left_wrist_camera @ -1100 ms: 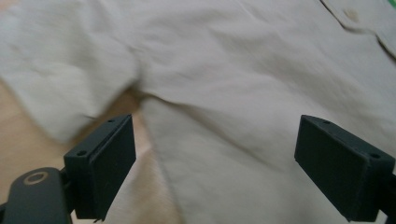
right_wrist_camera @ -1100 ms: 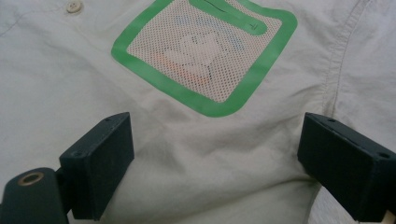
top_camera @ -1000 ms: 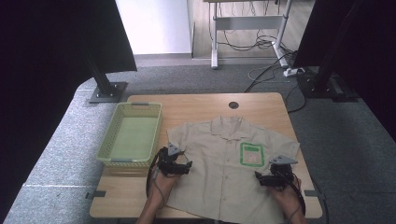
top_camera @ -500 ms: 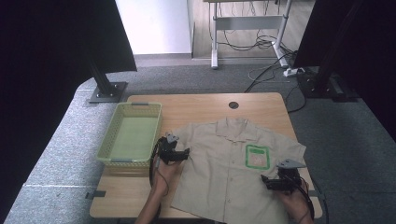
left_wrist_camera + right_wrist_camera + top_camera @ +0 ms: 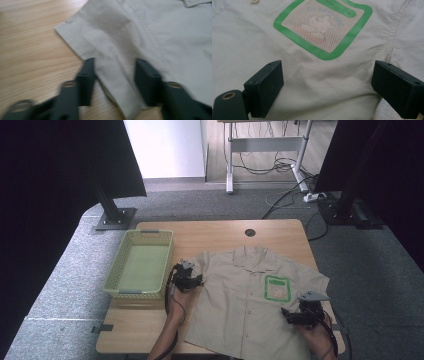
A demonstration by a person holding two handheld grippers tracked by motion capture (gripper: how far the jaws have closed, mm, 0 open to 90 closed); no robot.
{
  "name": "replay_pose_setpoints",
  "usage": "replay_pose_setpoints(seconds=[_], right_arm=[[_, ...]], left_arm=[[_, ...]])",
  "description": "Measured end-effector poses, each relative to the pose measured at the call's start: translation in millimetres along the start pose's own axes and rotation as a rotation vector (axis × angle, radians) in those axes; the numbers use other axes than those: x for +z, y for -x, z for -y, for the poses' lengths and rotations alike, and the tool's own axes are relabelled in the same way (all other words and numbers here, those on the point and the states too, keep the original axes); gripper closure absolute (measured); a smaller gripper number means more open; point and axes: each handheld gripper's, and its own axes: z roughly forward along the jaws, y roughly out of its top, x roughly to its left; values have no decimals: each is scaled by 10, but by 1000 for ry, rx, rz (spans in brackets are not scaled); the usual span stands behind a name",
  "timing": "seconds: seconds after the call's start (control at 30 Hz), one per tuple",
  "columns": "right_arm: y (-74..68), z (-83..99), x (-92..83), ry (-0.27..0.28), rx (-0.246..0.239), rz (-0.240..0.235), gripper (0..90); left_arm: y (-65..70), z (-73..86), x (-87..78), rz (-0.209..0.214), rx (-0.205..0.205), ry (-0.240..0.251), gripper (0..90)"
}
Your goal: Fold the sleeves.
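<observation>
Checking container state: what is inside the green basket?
The green basket looks empty in the high view: its bare floor shows. The strip behind its near wall is hidden.

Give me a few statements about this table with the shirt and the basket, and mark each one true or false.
1. The shirt lies spread flat on the table. True.
2. The green basket holds folded clothes. False: nothing lies in it.
3. The left tool has its jaws open around the sleeve edge. True.
4. The right tool is clamped shut on the green-framed pocket. False: its jaws are wide apart, short of the pocket.
5. The basket sits to the right of the shirt. False: it sits to its left.
</observation>
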Motion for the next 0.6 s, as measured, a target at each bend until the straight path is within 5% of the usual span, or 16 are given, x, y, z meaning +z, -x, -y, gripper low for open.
replay_pose_setpoints(seconds=[0.1, 0.3, 0.33, 0.4, 0.43, 0.6], right_arm=[[-4, -2, 2, 0, 2, 2, 102], [-5, -2, 2, 0, 2, 2, 102], [-5, -2, 2, 0, 2, 2, 102], [-6, -2, 2, 0, 2, 3, 102], [-9, -3, 4, 0, 5, 5, 102], [-9, -4, 4, 0, 5, 6, 102]], left_arm=[[27, -3, 4, 41, -6, 1, 840], [25, -28, -1, 64, -20, -19, 860], [84, -88, -97, 79, 6, 28, 860], [84, -88, -97, 79, 6, 28, 860], [242, -220, -228, 103, 69, 87, 860], [429, -284, -225, 124, 135, 94, 858]])
